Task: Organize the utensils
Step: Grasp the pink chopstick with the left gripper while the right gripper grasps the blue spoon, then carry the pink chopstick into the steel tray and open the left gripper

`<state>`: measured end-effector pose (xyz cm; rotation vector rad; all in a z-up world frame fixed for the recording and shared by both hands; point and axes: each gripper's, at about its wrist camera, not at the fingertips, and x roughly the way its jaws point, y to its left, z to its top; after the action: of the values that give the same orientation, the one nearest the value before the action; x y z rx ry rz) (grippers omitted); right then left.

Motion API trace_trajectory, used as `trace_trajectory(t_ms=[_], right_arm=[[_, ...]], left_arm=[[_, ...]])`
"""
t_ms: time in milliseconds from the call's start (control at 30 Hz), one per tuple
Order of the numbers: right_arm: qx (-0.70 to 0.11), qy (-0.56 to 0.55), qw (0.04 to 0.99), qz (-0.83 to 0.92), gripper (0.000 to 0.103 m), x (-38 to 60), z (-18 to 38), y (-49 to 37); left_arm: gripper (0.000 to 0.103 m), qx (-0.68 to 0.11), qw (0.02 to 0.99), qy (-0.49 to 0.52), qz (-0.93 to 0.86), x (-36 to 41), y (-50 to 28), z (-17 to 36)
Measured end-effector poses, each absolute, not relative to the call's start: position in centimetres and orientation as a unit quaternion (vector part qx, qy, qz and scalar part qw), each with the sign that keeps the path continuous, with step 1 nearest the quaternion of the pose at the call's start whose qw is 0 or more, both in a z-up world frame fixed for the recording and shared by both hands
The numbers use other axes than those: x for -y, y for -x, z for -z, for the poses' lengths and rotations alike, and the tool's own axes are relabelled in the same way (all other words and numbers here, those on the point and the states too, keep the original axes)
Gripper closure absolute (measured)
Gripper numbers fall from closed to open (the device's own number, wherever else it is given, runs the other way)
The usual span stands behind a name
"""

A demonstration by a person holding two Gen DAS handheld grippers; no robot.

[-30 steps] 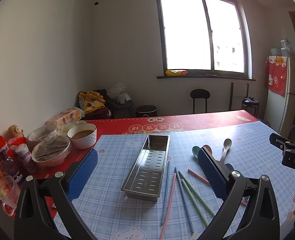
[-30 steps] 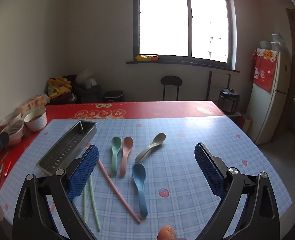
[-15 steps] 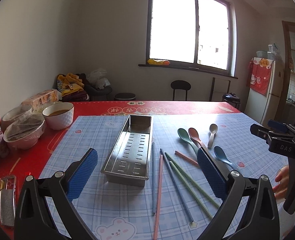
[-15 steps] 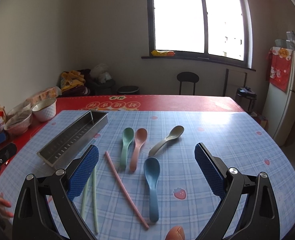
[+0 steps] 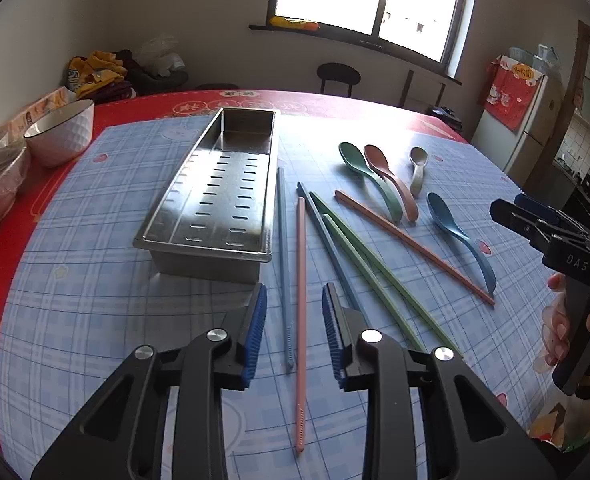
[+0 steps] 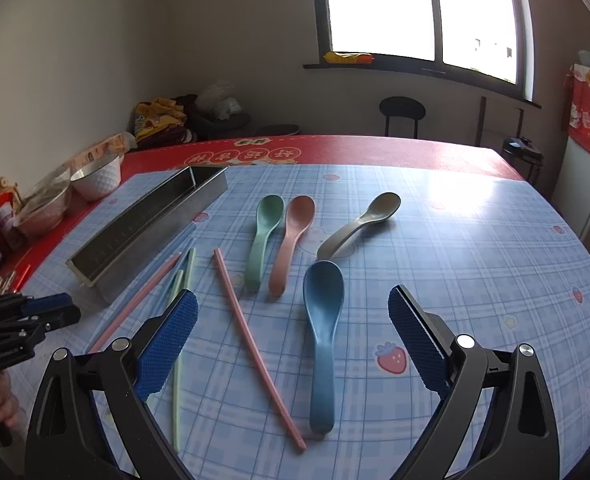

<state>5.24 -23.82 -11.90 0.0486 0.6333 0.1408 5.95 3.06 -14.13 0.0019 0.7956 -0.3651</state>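
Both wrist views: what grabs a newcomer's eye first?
Pastel utensils spread loose over the blue checked cloth: four spoons led by the blue spoon nearest the open right gripper, with chopsticks fanned beside them. Left of them stands the empty slotted steel tray. The left gripper is closing, with a pink chopstick and a light blue chopstick between its jaws, neither pressed yet.

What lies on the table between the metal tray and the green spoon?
In the left wrist view, between the metal tray and the green spoon lie chopsticks: light blue, pink, dark blue and green.
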Motion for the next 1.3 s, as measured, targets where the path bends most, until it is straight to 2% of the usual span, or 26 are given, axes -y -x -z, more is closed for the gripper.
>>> trace_trajectory(t_ms=[33,67,100,600,700,833,1033,1100,1300], right_arm=[[-0.312,-0.024,0.947,-0.075,0.018,23.9,12.0,-5.3],[-0.319,-0.025,0.944,-0.081,0.035,24.0,12.2,-5.5],[-0.326,-0.030,0.941,-0.088,0.036,24.2,12.4,-5.8],[-0.342,-0.048,0.933,-0.099,0.038,26.6,12.5,-6.4],[-0.343,-0.049,0.934,-0.092,0.038,27.0,12.5,-6.0],[-0.347,-0.049,0.932,-0.091,0.038,26.9,12.7,-5.6],[-0.377,-0.055,0.921,-0.077,0.054,27.1,14.5,-6.6],[-0.394,-0.061,0.914,-0.069,0.064,27.7,15.2,-7.2],[-0.435,-0.070,0.895,-0.073,0.072,27.8,16.5,-9.1]], left_arm=[[0.086,-0.386,0.904,-0.011,0.187,-2.5,-5.9,14.4],[0.088,-0.386,0.902,-0.019,0.195,-2.0,-5.9,14.6],[0.090,-0.387,0.900,-0.026,0.199,-1.5,-6.1,14.8],[0.090,-0.433,0.881,-0.075,0.174,1.1,-10.8,17.1],[0.096,-0.437,0.878,-0.078,0.178,0.9,-10.5,17.5],[0.097,-0.440,0.874,-0.071,0.193,0.5,-8.7,17.4],[0.097,-0.429,0.876,-0.060,0.210,0.5,-7.1,17.6],[0.096,-0.429,0.876,-0.054,0.213,0.4,-7.2,17.6],[0.097,-0.434,0.871,-0.013,0.230,-0.7,-7.5,17.7]])
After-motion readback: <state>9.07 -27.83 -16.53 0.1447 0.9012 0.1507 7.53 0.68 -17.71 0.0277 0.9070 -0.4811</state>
